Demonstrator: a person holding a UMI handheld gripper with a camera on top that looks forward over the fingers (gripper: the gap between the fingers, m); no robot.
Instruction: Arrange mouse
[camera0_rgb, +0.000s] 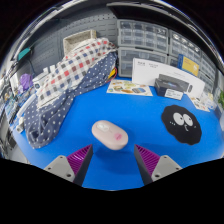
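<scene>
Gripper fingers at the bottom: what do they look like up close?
The gripper has two pale grey fingers tapering forward to blunt tips. Each carries a ribbed purple-magenta pad on its inner face. No cables, markings or sleeve are visible here.

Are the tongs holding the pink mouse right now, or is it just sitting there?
Nothing is held. The tongs are open, and the pink mouse lies on the blue mat just ahead of the fingertips, untouched.

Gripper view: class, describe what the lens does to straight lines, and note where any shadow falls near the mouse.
Gripper view: the wide-angle lens bows the blue table edges and shelving outward; a faint shadow hugs the pink mouse, just ahead of the open gripper.
</scene>
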